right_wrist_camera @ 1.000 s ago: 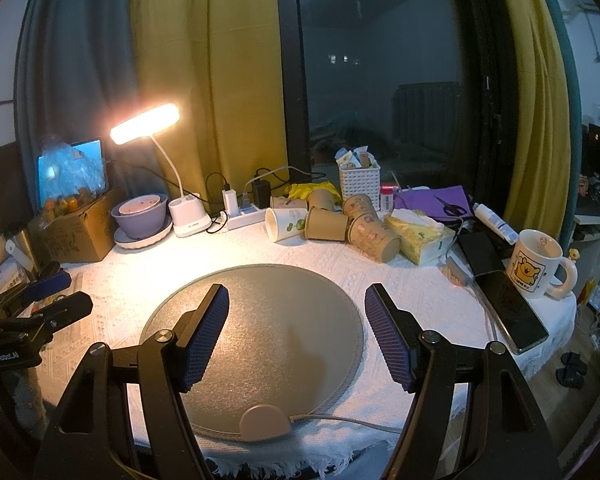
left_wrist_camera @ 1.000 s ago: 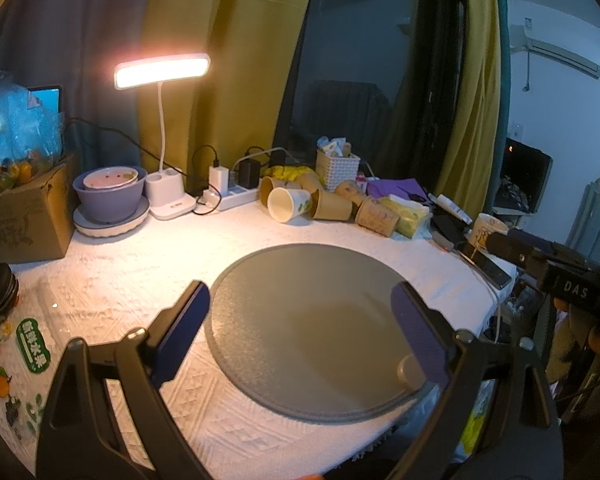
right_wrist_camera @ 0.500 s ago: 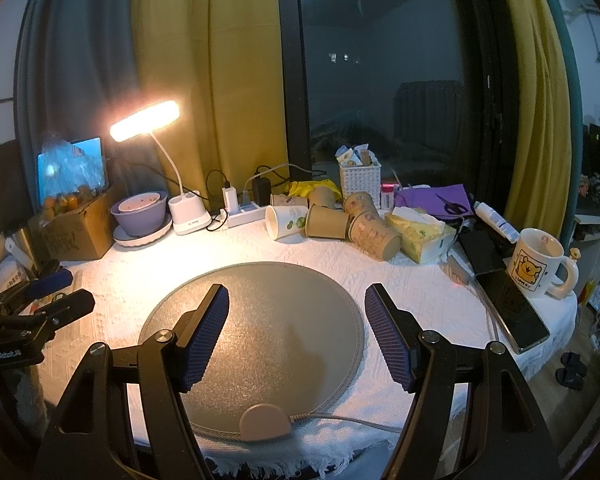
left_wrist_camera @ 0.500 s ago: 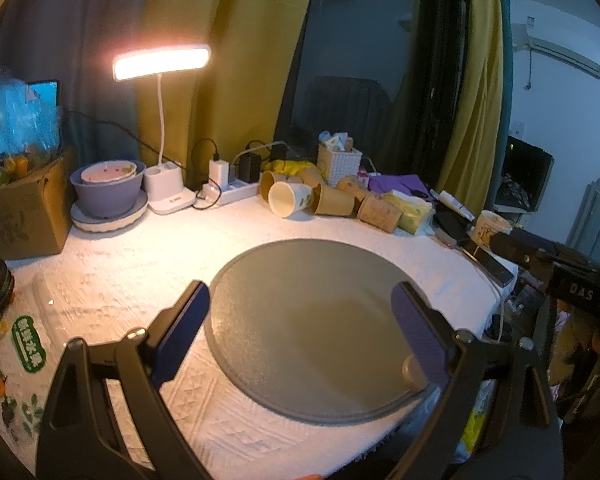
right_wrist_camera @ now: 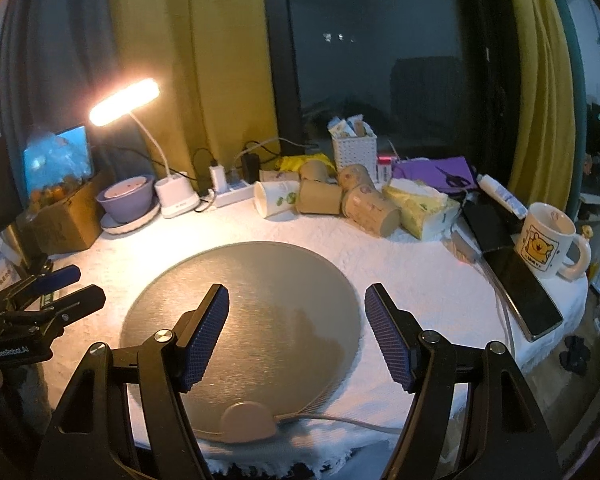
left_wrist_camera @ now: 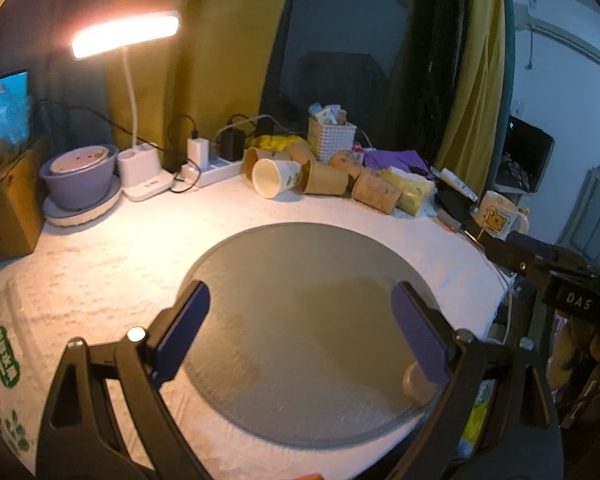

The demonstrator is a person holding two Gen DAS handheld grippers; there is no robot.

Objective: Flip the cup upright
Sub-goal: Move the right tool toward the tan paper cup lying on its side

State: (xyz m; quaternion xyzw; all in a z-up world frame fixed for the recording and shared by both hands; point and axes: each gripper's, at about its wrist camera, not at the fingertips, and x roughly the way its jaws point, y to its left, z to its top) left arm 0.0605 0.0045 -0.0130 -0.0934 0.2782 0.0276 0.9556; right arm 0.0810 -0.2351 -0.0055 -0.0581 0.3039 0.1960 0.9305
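Several paper cups lie on their sides at the back of the table. A white cup with green leaves has its mouth facing front-left. Brown cups lie to its right. My left gripper is open and empty above the round grey mat. My right gripper is open and empty above the same mat. Both are well short of the cups. The left gripper also shows at the left edge of the right wrist view.
A lit desk lamp, a purple bowl on a plate, a power strip and a cardboard box stand at the back left. A white basket, tissue pack, phones and a bear mug are at the right.
The left wrist view has shifted slightly forward and down toward the table. The right gripper has barely moved. Both grippers stay open.
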